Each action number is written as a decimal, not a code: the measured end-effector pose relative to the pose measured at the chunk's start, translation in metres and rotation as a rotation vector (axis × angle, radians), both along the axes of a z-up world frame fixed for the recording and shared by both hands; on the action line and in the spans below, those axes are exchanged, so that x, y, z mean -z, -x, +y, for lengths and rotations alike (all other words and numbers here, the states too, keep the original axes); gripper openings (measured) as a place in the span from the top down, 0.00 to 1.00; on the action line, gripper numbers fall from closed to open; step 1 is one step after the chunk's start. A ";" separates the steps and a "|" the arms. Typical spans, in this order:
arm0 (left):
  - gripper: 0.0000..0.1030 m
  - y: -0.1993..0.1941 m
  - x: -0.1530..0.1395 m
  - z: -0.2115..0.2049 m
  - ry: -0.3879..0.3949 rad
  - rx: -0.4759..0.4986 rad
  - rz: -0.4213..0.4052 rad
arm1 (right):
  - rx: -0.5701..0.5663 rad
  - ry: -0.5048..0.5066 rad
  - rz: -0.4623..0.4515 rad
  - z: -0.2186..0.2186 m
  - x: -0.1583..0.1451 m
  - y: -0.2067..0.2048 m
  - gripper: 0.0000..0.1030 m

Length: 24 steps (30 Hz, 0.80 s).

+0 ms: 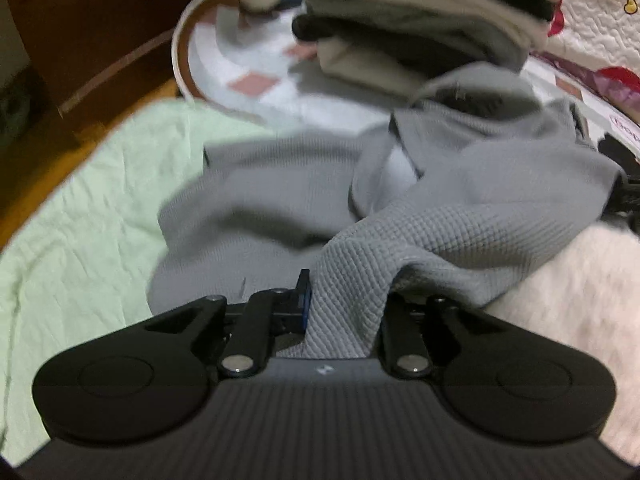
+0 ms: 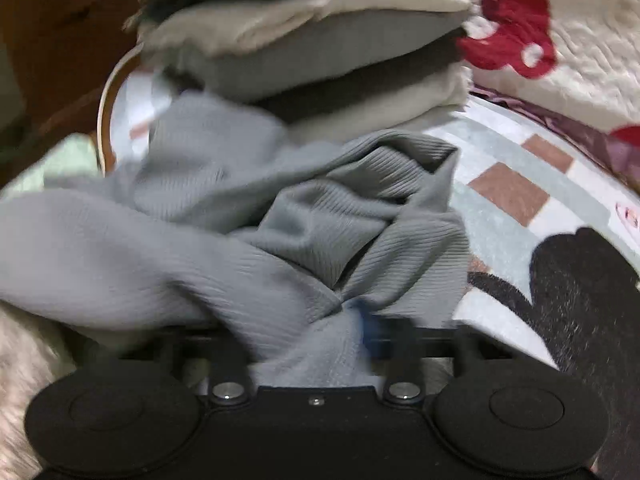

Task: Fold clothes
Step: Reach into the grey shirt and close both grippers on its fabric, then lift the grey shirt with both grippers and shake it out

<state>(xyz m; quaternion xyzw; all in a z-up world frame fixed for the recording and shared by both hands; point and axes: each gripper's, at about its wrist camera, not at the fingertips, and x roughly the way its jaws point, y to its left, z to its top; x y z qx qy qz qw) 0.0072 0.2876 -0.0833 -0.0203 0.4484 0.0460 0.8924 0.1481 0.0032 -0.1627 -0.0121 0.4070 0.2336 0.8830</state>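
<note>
A: Quick, risks first.

B: Main one: the grey waffle-knit garment [image 1: 400, 208] is bunched and twisted between my two grippers, not flat. If I pull them apart unevenly, the twist locks in and any fold comes out crooked. Second: the stack of folded clothes [image 1: 432, 12] sits at the top centre of the left view, right behind the garment. A swing of cloth toward it could knock it over. It already leans a bit, I think, though motion blur makes that hard to call.

A: Slipping?

B: Possible. My left gripper [image 1: 344, 308] only has a narrow ridge of fabric, at the lower centre of its frame. A sharp tug could drag it out.

A: Finger state, left?

B: Closed down on that ridge; the cloth runs up out of the jaws and drapes away to the upper right.

A: Right?

B: My right gripper [image 2: 344, 328] also looks clamped on the garment [image 2: 248, 232], lower centre of its frame, the fabric gathering to a pinch there. The fingers themselves are smeared, so that's my best read.

A: Where's the garment overall?

B: Mid-frame in both views, slung between the grippers over the pale green sheet [image 1: 80, 220] and the patterned mat [image 2: 512, 196], crumpled.
</note>
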 end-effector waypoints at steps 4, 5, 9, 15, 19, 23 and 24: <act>0.91 -0.015 -0.029 -0.022 -0.029 0.038 -0.104 | 0.127 -0.180 -0.049 -0.036 -0.032 0.007 0.84; 0.91 -0.018 -0.036 -0.028 -0.037 0.048 -0.130 | 0.156 -0.198 -0.082 -0.045 -0.042 0.010 0.84; 0.91 -0.033 -0.064 -0.050 -0.066 0.086 -0.235 | 0.246 -0.239 -0.190 -0.077 -0.078 0.020 0.85; 0.92 -0.054 -0.109 -0.115 -0.026 0.215 -0.350 | 0.367 -0.193 -0.377 -0.132 -0.130 0.055 0.86; 0.92 -0.062 -0.131 -0.162 0.012 0.322 -0.392 | 0.447 -0.141 -0.479 -0.178 -0.169 0.082 0.86; 0.92 -0.053 -0.165 -0.205 0.018 0.396 -0.463 | 0.529 -0.123 -0.548 -0.228 -0.207 0.123 0.86; 0.92 -0.047 -0.177 -0.213 0.033 0.407 -0.490 | 0.541 -0.129 -0.558 -0.237 -0.214 0.135 0.86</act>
